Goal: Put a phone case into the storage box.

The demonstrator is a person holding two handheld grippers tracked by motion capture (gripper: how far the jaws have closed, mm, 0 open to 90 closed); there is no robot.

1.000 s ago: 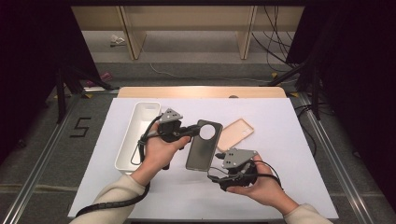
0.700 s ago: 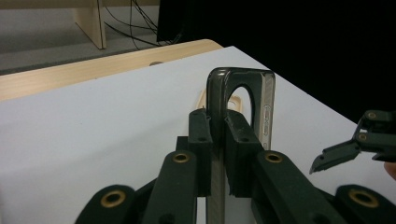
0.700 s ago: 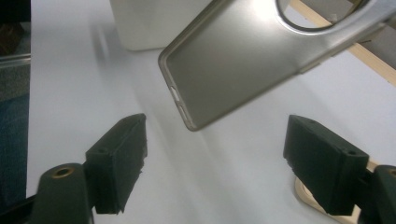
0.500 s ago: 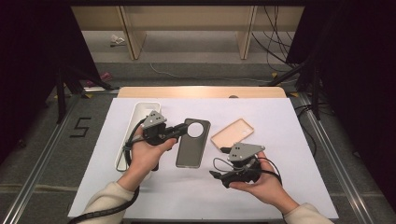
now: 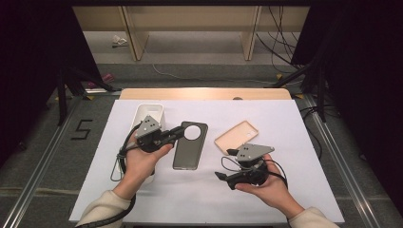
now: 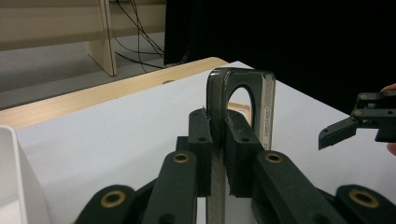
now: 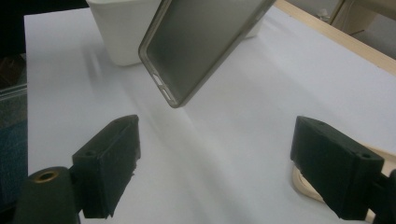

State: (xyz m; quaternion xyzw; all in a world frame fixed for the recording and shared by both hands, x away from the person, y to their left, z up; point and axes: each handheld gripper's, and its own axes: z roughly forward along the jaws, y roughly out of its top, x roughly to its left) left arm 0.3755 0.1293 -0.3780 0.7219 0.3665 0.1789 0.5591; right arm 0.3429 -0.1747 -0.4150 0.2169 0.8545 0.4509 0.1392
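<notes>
Nearest the bottom of the high view, the right gripper (image 5: 222, 176) sits at the lower right of centre with its jaws spread wide and nothing between them; they have just been opening. It looks as if this gripper has let go of the grey phone case (image 5: 189, 145). In the right gripper view that case hangs tilted above the white surface (image 7: 243, 121), apart from both jaws. Further up, left of centre, the left gripper (image 5: 179, 131) is clamped on the top edge of the case, next to its round camera hole; the left gripper view shows the jaws pinching the thin wall. So the handover seems done, and setting the case down somewhere is left. Beyond lie a beige phone case (image 5: 236, 137) right of centre and a white tray (image 5: 142, 114) at the upper left.
</notes>
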